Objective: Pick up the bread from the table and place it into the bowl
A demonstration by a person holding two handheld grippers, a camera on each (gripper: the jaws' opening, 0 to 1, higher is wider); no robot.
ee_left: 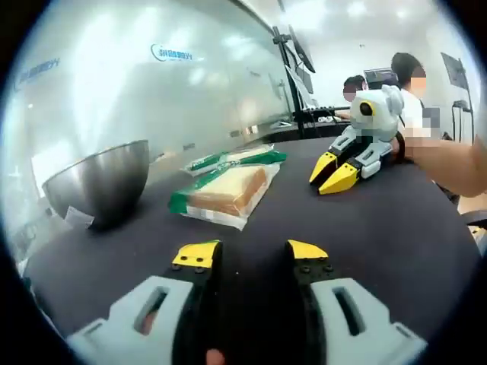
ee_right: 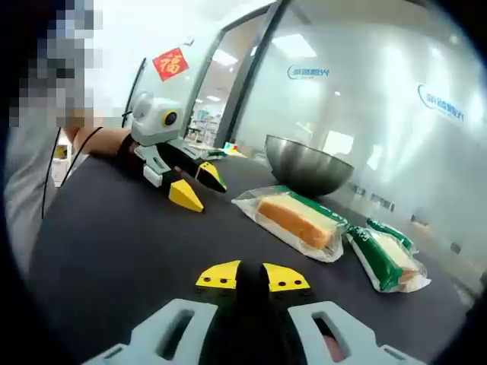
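Two wrapped slices of bread lie on the dark table [ee_left: 396, 228]. The nearer bread [ee_left: 228, 194] [ee_right: 300, 219] is in a clear wrapper with green ends, and a second pack [ee_left: 237, 158] [ee_right: 388, 258] lies behind it. A steel bowl [ee_left: 103, 182] [ee_right: 308, 163] stands empty beside them. My left gripper [ee_left: 251, 252] [ee_right: 199, 186] is open and holds nothing, a short way in front of the nearer bread. My right gripper [ee_right: 249, 277] [ee_left: 332, 173] hovers over the table to the side of the bread, jaws together with nothing between them.
A frosted glass wall [ee_left: 152, 84] runs along the table's far side, behind the bowl. A person's forearm [ee_left: 449, 163] reaches in holding the right gripper. Seated people and monitors [ee_left: 300, 53] are in the background. Bare tabletop lies between the two grippers.
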